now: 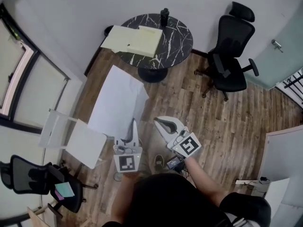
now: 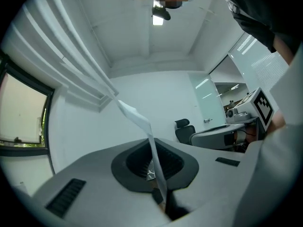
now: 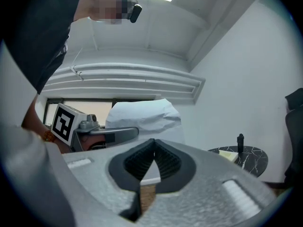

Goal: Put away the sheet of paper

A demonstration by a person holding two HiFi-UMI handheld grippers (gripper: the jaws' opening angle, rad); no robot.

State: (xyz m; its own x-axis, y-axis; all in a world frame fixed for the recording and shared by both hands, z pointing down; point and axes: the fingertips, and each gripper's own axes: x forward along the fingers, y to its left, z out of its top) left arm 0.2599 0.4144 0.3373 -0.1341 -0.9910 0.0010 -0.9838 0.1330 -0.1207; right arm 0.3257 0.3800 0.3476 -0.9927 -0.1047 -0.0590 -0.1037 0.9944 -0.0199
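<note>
A large white sheet of paper (image 1: 118, 103) hangs above the wooden floor, slightly creased, in front of the person. My left gripper (image 1: 133, 125) is shut on its near edge. In the left gripper view the sheet (image 2: 142, 122) runs edge-on up from between the closed jaws of my left gripper (image 2: 154, 157). My right gripper (image 1: 163, 122) is just right of the sheet, shut, with nothing between its fingers. In the right gripper view its tips (image 3: 152, 143) meet, and the sheet (image 3: 142, 115) and the left gripper (image 3: 106, 134) show beyond them.
A round black marble table (image 1: 177, 44) stands ahead with cream sheets (image 1: 135, 39) and a dark bottle (image 1: 164, 17) on it. A black office chair (image 1: 232, 56) is to its right. A white chair (image 1: 75, 141) and another black chair (image 1: 33, 176) stand at the left.
</note>
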